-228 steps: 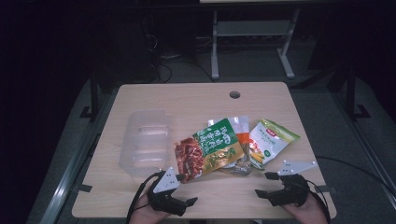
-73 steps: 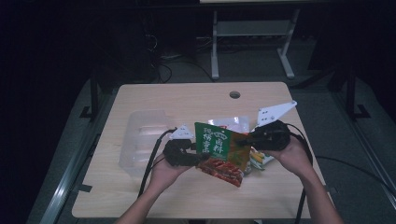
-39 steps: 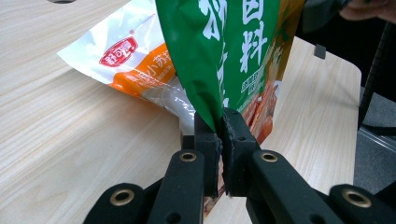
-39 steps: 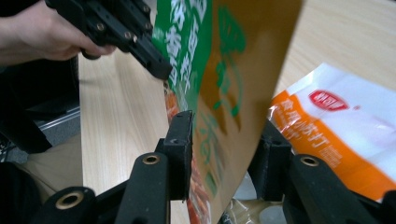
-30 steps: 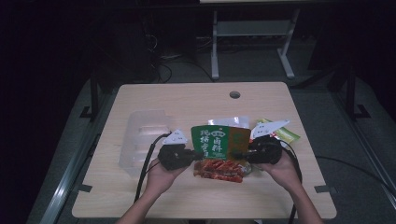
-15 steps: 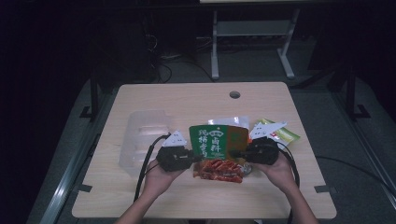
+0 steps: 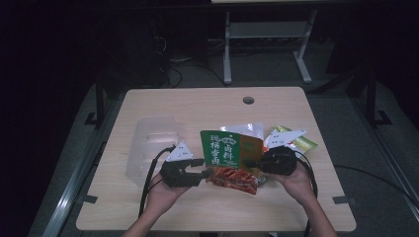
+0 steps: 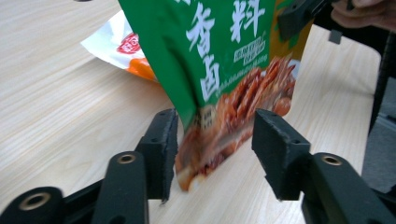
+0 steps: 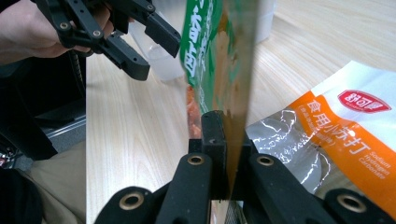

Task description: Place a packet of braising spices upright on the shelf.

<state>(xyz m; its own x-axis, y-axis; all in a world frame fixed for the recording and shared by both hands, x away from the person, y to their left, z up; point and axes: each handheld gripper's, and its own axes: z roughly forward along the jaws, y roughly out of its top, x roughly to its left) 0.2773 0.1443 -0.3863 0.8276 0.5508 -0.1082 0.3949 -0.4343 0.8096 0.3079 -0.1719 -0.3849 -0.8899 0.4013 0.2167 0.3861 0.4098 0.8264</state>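
Two grippers: right gripper [image 9: 224,154] pinching green packet [image 7: 230,148]; left gripper [image 8: 215,154] straddling it.

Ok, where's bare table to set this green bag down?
The far strip of the table around the cable hole is bare, and so is the near edge in front of both hands. The middle is crowded: clear tray at left, then the green bag, red packet, white-orange packet and yellow-green packet.

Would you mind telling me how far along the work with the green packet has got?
Done: the green packet is lifted upright, the right gripper clamped on its edge. In hand: the left gripper stands open around its lower corner, not yet closed. Left, probably: moving it to the clear tray; other packets lie on the table.
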